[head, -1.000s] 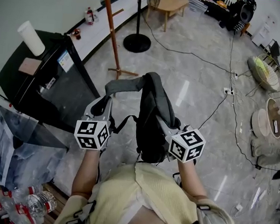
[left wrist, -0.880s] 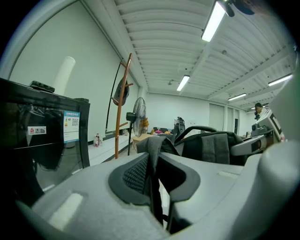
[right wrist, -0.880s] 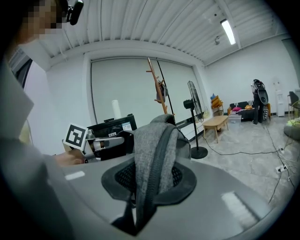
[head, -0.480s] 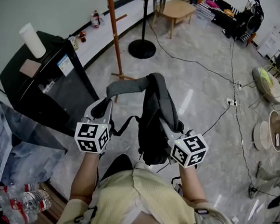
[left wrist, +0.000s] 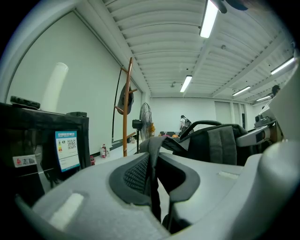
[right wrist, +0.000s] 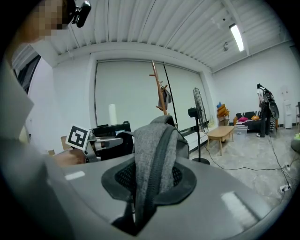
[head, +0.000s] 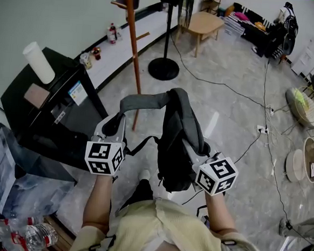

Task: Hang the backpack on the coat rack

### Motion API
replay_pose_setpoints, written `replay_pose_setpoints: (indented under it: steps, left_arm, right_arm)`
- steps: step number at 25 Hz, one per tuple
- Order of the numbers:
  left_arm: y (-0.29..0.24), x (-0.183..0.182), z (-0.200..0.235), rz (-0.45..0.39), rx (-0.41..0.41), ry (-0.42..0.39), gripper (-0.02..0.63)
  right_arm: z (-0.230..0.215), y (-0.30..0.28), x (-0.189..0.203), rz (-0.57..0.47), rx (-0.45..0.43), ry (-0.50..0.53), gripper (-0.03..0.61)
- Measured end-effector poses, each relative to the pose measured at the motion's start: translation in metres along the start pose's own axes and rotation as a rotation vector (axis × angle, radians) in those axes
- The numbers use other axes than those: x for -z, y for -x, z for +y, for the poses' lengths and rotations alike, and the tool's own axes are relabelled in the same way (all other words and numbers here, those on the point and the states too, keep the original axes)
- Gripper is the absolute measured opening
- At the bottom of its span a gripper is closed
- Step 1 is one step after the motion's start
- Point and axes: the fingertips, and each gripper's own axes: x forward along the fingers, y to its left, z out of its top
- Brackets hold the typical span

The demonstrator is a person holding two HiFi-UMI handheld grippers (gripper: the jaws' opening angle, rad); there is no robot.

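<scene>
Grey marble floor (head: pixel 239 118) fills my head view, cables trailing across it, and I'm reading from the left. Out at nine o'clock sits the black cabinet (head: pixel 49 114) with a white roll (head: pixel 38 62) standing on top.

Next in, the left claw (head: pixel 114 121). Its jaws have just been tightening, and the left gripper view shows them pinched together on the thin edge of the grey shoulder strap (head: pixel 145 101), which runs between the pads. That strap stretches from the claw toward three o'clock and over into the backpack (head: pixel 174 150), so its long axis lies across me, side to side. The pack hangs clear of the floor between my two hands, dead centre.

On its right flank, the right claw (head: pixel 194 148) is clamped on a thick fold of grey padded fabric with a dark seam down it. The right gripper view shows that fold filling the gap between the pads.

Now the bit that matters. The coat rack (head: pixel 133 50) rises at twelve o'clock from the left claw and eleven o'clock from the pack, its wooden pole passing just behind the stretched strap. A fan stand (head: pixel 163 68) sits farther back at one o'clock. My left hand looks the nearer one to the pole. The pegs sit high, and one is already carrying something dark. My guess is that the spread strap goes up and over a free peg, left hand leading.
</scene>
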Motion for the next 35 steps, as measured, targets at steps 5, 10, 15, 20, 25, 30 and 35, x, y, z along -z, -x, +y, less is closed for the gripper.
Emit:
replay_pose_setpoints:
  steps: [5,10,15,20,25,30,35]
  left_arm:
    - [-0.033,-0.023,0.034,-0.034,-0.028,-0.005,0.031]
    - [-0.065,-0.046,0.068,-0.055,-0.069,-0.018,0.031]
    - [-0.089,-0.071,0.092,-0.094,-0.068,-0.038,0.032]
    - [-0.113,-0.096,0.112,-0.156,-0.034,-0.052,0.034]
    - [-0.139,-0.118,0.129,-0.198,-0.027,-0.055,0.031]
    - [-0.167,-0.134,0.147,-0.207,-0.063,-0.052,0.029]
    - [-0.192,-0.154,0.157,-0.223,-0.091,-0.082,0.028]
  right_arm:
    - [-0.009,-0.039,-0.025,0.004,-0.014,0.019,0.075]
    - [-0.015,-0.08,-0.052,-0.01,-0.023,0.031,0.075]
    - [-0.017,-0.113,-0.084,-0.04,-0.022,0.033,0.075]
    - [-0.018,-0.141,-0.11,-0.081,-0.012,0.019,0.075]
    - [-0.023,-0.159,-0.139,-0.113,-0.01,0.025,0.075]
    - [-0.041,-0.174,-0.157,-0.117,-0.029,0.043,0.075]
    - [-0.067,-0.191,-0.177,-0.153,-0.058,0.063,0.075]
